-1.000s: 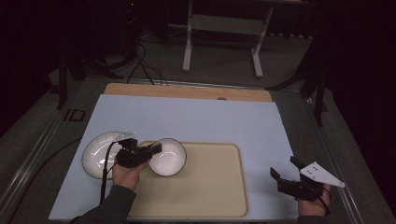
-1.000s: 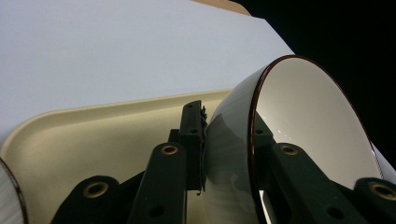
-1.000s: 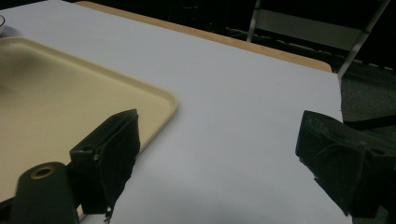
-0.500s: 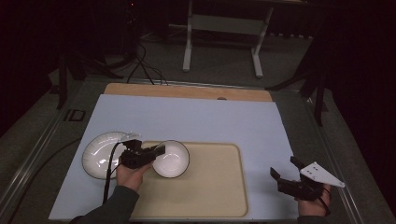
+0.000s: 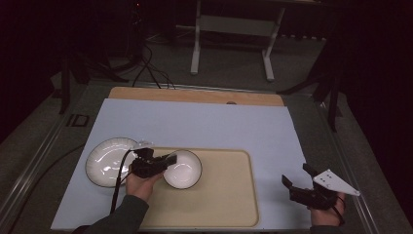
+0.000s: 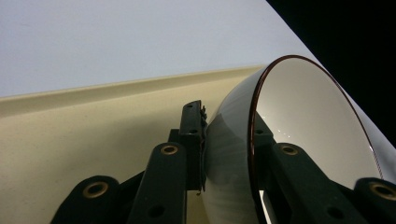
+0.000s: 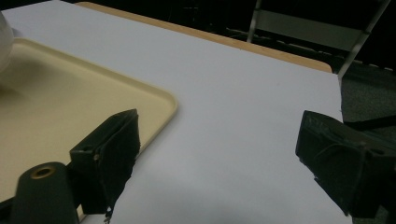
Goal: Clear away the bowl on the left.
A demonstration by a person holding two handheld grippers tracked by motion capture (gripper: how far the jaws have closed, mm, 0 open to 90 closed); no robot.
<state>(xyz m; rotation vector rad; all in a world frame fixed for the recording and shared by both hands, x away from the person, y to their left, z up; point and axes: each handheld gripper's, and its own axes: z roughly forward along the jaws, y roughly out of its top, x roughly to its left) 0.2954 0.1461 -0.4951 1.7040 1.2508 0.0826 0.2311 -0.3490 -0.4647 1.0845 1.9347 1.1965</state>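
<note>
Bowl, white and empty, on left end of beige tray, rim pinched by left tool. Plate, bare, on bench just beside tray. Right tool spread wide, gripping nothing, beyond tray's right edge.

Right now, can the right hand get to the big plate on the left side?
Probably not directly. The plate lies at the far left, beyond the tray; the left tongs gripping the bowl stand between it and the open right tongs.
</note>
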